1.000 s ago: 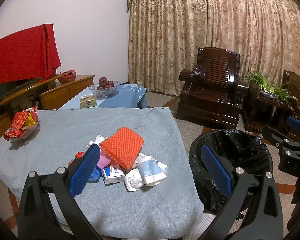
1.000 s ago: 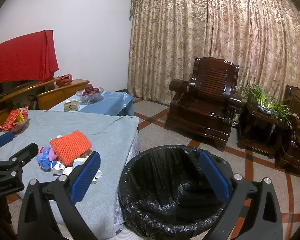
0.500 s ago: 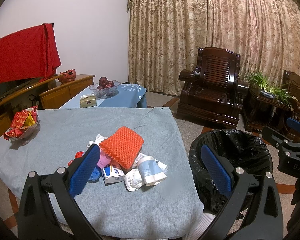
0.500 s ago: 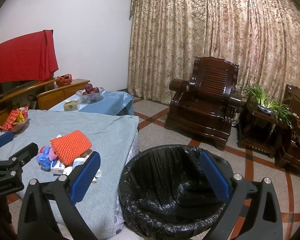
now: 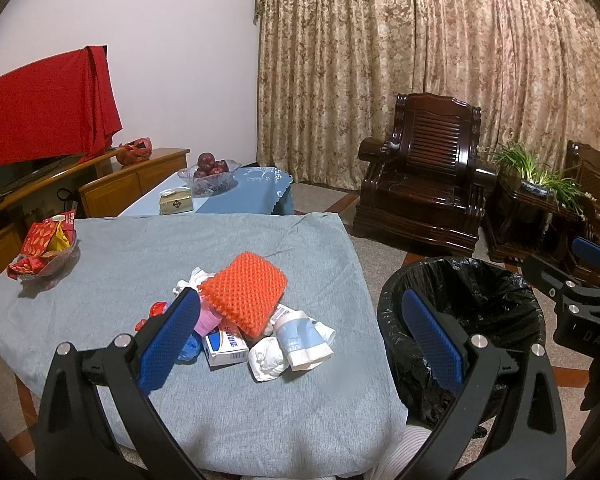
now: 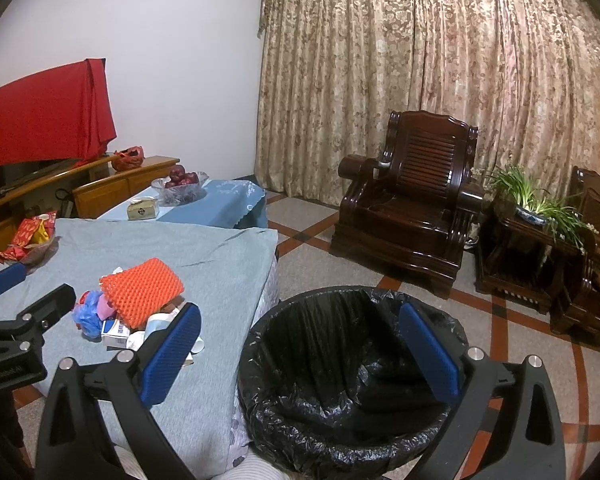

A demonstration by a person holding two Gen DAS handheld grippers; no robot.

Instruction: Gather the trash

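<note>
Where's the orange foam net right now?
The orange foam net lies on top of the trash pile on the grey-covered table, centre of the left wrist view, left of the black-lined bin, with a small blue-and-white box just below it.

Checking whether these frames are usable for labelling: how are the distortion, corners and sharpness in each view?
Left wrist view: strong fisheye bend, black corners, the trash pile sharp, dim warm room light. Right wrist view: same curved curtain and dark corners; the black bin liner shows small glossy highlights, no motion blur.
</note>
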